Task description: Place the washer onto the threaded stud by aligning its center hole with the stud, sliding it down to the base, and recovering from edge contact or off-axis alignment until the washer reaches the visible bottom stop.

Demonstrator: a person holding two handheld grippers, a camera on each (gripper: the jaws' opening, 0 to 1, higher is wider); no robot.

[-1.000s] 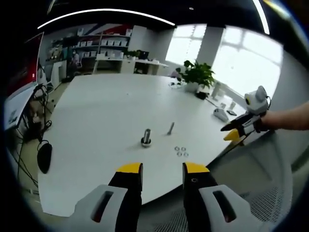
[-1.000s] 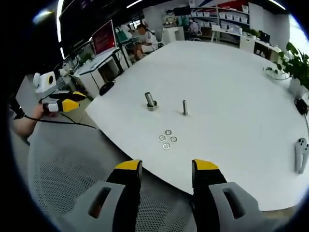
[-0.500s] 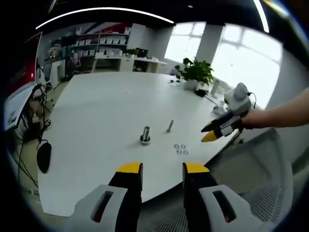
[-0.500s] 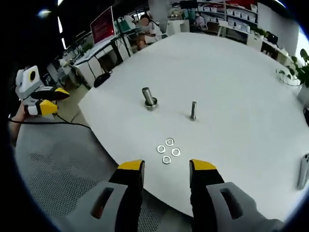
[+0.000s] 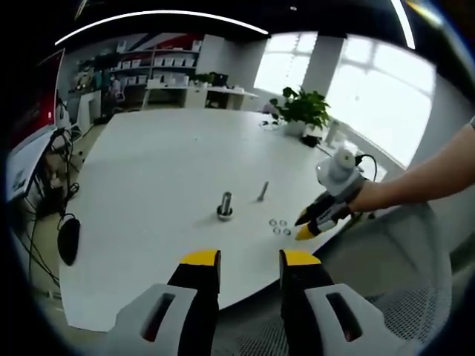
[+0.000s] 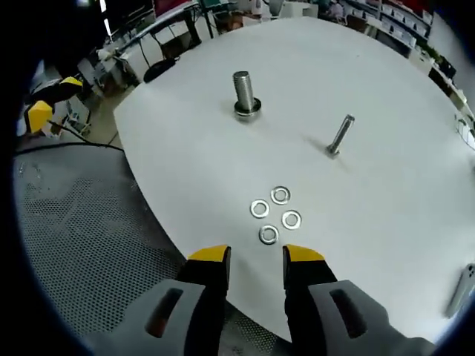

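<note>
Right gripper (image 6: 256,256) sits low over the near edge of the white counter (image 6: 386,193), fingers spread with a narrow gap and nothing between them, tips just short of the washers. Four washers (image 6: 274,215) lie flat in a tight diamond cluster on the counter near that edge; nearest one (image 6: 268,235) is just beyond the fingertips, farthest one (image 6: 280,195) at the opposite end, none of them gripped. Beyond the cluster stand two studs, well apart from each other: a thick threaded stud (image 6: 244,95) upright to the far left with a collar or washer at its base, and a thinner stud (image 6: 339,135) to the far right, looking tilted in this fisheye view. Both studs are clear of the loose washers. In the left gripper view, the left gripper (image 5: 249,261) is held back off the counter's near edge, fingers spread, nothing held. Same view shows the right gripper (image 5: 310,225) coming in from the right on a person's arm (image 5: 423,178), yellow tips just beside the washer cluster (image 5: 279,226); thick stud (image 5: 225,206) and thin stud (image 5: 263,191) sit beyond. A potted plant (image 5: 300,115) stands at the far side of the counter. Perforated grey mesh surface (image 6: 82,245) lies below the counter edge in the right gripper view.
</note>
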